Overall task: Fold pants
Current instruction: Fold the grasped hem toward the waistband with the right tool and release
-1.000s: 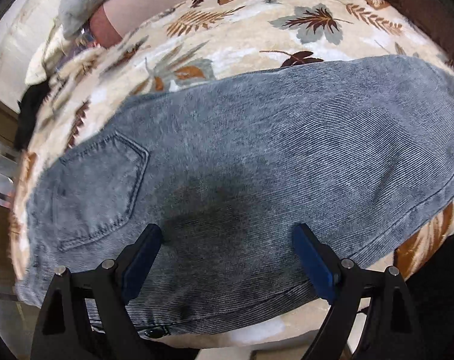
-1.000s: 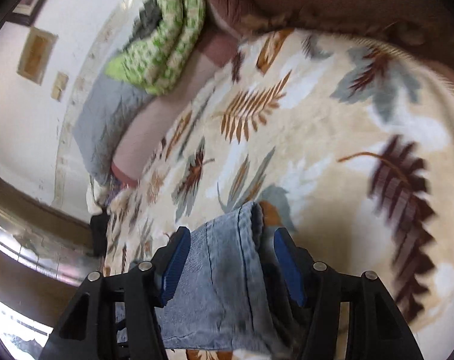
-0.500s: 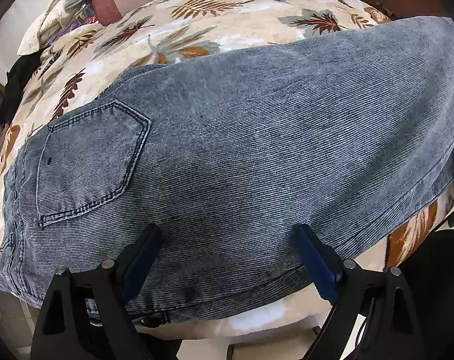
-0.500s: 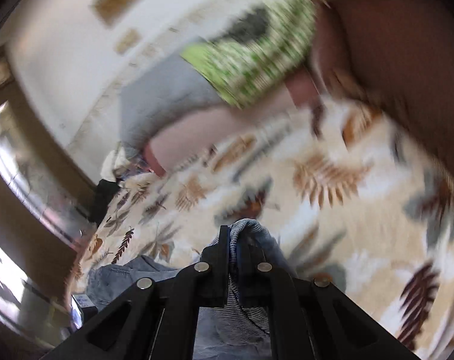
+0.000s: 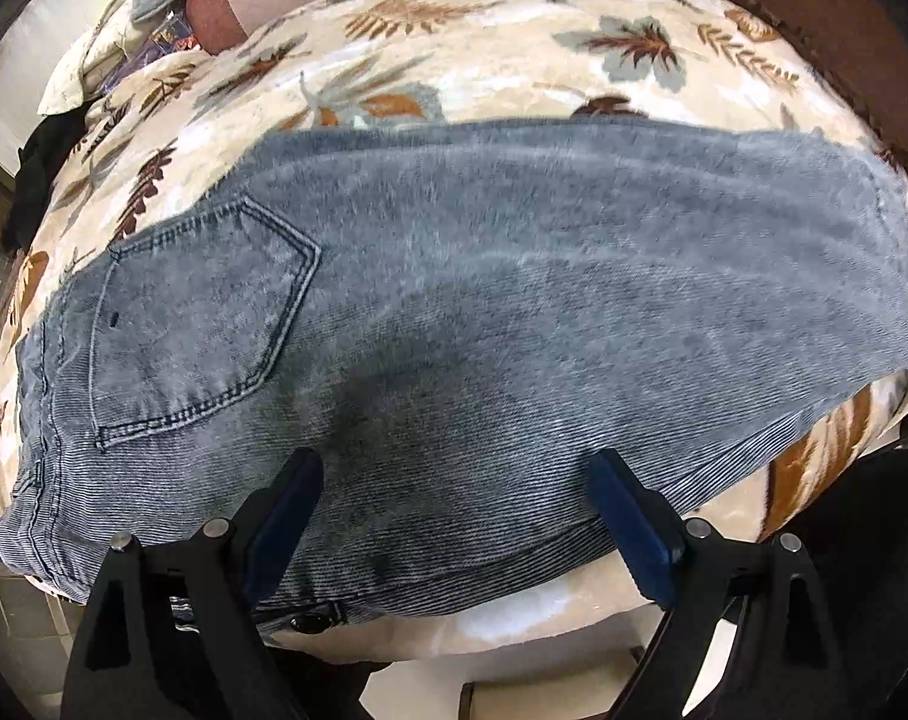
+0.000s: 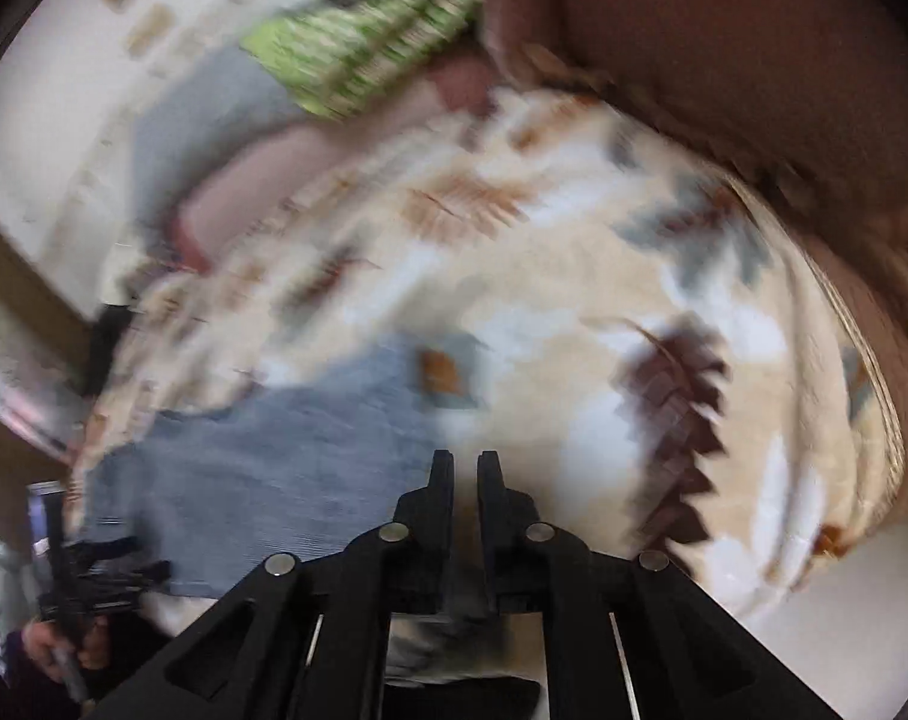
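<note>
Two tongs work over one pair of jeans (image 5: 484,324), and the fold turns on how the denim lies: its long axis runs across the left wrist view, waistband and back pocket (image 5: 207,324) to the left, the doubled leg end to the right. The left gripper (image 5: 454,516) hangs right over the near edge with its blue pads wide apart and the cloth beneath them, not pinched, so it is the nearer hand for the next grab. The right gripper (image 6: 464,480) has its jaws almost together and just parting, with no denim between them that I can see; the jeans lie left of and below it, and that picture is badly blurred. Under the jeans is a cream leaf-print blanket (image 5: 514,60) on a bed. Beyond it are a pink bolster (image 6: 261,180), a green patterned cloth (image 6: 369,42) and a pale wall.
</note>
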Demonstrator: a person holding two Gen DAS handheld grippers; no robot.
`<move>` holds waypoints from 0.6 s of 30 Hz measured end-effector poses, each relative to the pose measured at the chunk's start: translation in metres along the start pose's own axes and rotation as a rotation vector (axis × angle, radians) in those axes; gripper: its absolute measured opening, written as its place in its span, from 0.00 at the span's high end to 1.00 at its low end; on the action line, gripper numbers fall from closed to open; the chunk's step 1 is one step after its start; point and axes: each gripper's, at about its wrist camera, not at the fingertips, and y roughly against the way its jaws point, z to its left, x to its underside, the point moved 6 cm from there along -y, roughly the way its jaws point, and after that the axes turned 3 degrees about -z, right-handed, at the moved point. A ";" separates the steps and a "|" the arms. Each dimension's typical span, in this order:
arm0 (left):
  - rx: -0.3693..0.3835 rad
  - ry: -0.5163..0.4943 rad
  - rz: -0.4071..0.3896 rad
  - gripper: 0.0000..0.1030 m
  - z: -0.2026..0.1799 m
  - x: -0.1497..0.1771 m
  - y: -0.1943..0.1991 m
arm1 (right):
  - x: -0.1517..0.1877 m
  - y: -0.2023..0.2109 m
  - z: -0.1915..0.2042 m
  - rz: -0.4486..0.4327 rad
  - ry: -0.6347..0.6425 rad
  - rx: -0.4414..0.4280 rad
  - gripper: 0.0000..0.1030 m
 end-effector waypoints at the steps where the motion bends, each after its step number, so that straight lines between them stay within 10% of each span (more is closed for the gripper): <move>1: 0.004 0.000 -0.006 0.12 0.000 -0.001 0.001 | -0.001 0.000 0.015 -0.002 0.034 -0.024 0.91; 18: 0.077 -0.032 0.012 0.11 0.004 0.021 -0.014 | -0.016 -0.147 0.037 0.225 0.089 0.267 0.96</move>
